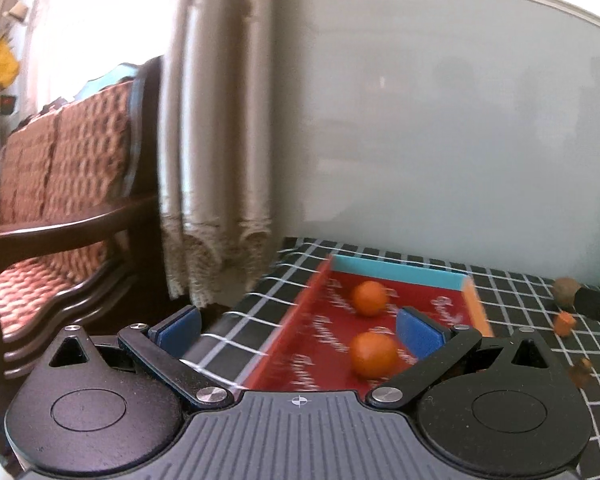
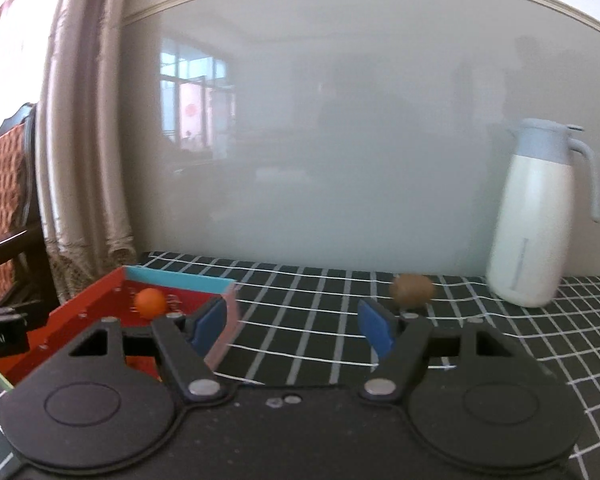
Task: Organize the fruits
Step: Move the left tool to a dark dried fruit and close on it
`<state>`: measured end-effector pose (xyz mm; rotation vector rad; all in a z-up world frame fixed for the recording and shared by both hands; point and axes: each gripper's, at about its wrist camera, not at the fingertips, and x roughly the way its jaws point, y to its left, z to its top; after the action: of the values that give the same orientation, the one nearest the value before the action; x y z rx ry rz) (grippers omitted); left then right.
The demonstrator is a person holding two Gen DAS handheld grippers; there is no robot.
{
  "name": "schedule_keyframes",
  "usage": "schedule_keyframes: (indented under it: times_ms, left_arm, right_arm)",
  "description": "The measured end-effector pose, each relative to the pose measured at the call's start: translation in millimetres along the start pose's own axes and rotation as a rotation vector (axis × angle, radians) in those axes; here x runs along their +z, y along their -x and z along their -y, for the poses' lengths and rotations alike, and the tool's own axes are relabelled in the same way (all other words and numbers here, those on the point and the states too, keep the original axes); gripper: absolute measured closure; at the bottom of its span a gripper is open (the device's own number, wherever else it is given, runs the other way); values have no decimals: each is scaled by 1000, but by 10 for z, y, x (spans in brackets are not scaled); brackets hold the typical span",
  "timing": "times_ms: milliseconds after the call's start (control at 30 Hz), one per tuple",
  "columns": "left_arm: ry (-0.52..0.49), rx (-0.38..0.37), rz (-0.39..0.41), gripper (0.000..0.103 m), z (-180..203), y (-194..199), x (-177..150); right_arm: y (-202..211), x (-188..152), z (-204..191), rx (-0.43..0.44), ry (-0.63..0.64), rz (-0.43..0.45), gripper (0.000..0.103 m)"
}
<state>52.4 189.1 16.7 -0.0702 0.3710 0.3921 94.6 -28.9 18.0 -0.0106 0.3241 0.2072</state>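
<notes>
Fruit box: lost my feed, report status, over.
Both tongs, left and right, open, empty. Two oranges in the red box. Kiwi loose on the checked cloth, path clear.

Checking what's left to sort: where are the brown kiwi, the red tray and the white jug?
brown kiwi (image 2: 412,289), right wrist view, its middle
red tray (image 2: 182,279), right wrist view, blue far wall
white jug (image 2: 530,232), right wrist view, body

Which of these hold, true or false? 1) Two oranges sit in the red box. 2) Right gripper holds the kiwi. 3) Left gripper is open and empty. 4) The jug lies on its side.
1) True: two oranges lie in the red box.
2) False: the right gripper is open and empty; the kiwi sits on the tablecloth beyond it.
3) True: the left gripper holds nothing.
4) False: the jug stands upright.
</notes>
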Motion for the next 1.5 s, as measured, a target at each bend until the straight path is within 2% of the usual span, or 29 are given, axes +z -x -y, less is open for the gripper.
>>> schedule_keyframes:
  times_ms: [433, 767, 933, 1433, 1467, 1500]
  left_arm:
    - [-89, -133, -4, 0, 853, 158, -103]
    - [-194, -260, -16, 0, 1470, 188, -296]
    - [-208, -316, -55, 0, 1744, 125, -382]
    - [-240, -487, -93, 1, 2521, -3, -513]
    - [-251, -492, -112, 3, 2576, -26, -519]
    - [-259, -496, -125, 10, 2602, -43, -520]
  right_arm:
    - [177, -35, 679, -103, -52, 3, 31]
    - [232, -91, 997, -152, -58, -9, 31]
    - [197, -157, 1188, -185, -63, -36, 31]
    - [96, -252, 1647, -263, -82, -66, 31]
    - [91, -253, 1667, -267, -83, -67, 31]
    - [86, -256, 1688, -270, -82, -68, 31]
